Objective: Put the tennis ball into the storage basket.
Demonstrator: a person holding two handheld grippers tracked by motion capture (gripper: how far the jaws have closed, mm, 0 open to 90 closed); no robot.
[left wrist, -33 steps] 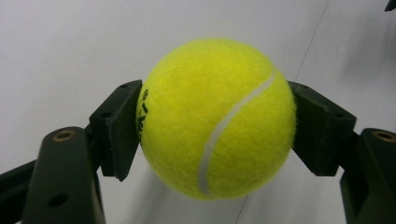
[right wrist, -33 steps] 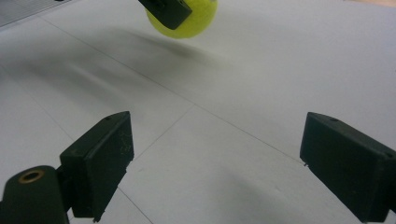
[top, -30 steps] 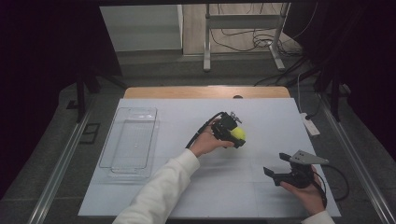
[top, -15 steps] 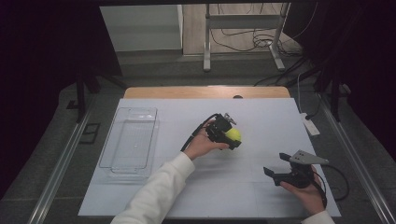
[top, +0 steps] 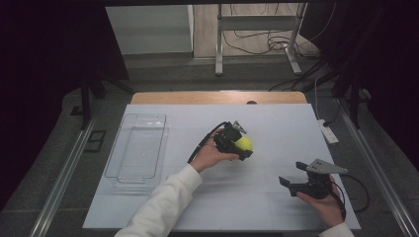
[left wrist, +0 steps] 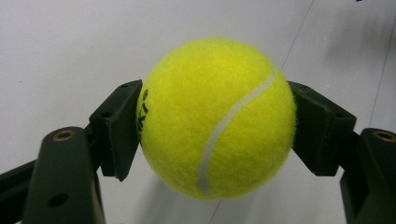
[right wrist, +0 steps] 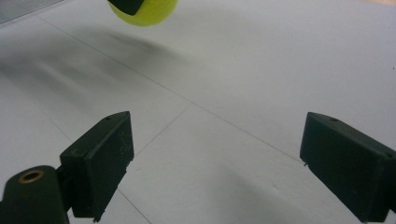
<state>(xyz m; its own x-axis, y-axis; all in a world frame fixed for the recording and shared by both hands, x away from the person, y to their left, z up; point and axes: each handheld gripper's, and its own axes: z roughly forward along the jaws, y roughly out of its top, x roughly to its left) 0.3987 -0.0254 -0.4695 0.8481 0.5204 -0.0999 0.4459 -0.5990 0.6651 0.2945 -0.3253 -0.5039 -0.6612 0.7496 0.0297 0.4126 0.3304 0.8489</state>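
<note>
The tennis ball [left wrist: 217, 119] sits clamped between the 2 black jaws of my left gripper [top: 236, 141], each pad pressed against one side of it. My left gripper view gives the detail: the yellow felt, a white seam curving down the front, dark print just at the edge of one pad, and white table below the ball with a soft shadow under it. From the high view the ball [top: 243, 143] reads as a small yellow spot near the middle of the white table [top: 276, 123], and I cannot tell from there whether it touches the surface.

My right gripper view catches the underside of the ball [right wrist: 149, 11] at its top edge, with a black jaw tip across it and its shadow smeared on the table beneath.

My right gripper [top: 292, 183] is well apart from the ball, nearer my side and to the right of it, jaws spread wide with nothing between them.

A clear plastic tray [top: 138, 148] lies on the table well to the left of the ball.
</note>
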